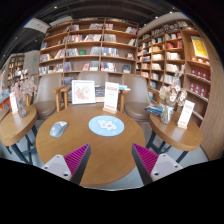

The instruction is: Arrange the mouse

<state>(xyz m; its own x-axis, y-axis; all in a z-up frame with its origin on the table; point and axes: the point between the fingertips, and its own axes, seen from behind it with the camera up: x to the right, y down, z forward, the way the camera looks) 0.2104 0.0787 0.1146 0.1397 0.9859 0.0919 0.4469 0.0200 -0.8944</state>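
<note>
While bookshelves [100, 45] fill the whole back of the room, the nearest big thing is a round wooden counter [95, 150], with armchairs [48, 92] behind it and smaller side tables [15, 125] to either flank. Toward the counter's far edge stand two upright display cards, a picture card [83, 92] and a taller printed sign [111, 97]. Near the counter's centre lies a round pale-blue mouse pad [106, 125], bare on top. The mouse [58, 128], a small grey one, rests well apart from that pad, close to the counter's left edge. The tool [110, 160] hovers over the near edge with its fingers spread wide, the pink pads [76, 155] facing each other across bare wood and gripping nothing. By my reading the task is barely begun: the mouse has not been picked up, and reaching left for it, closing on it, and placing it, probably on the pad, all remain.
</note>
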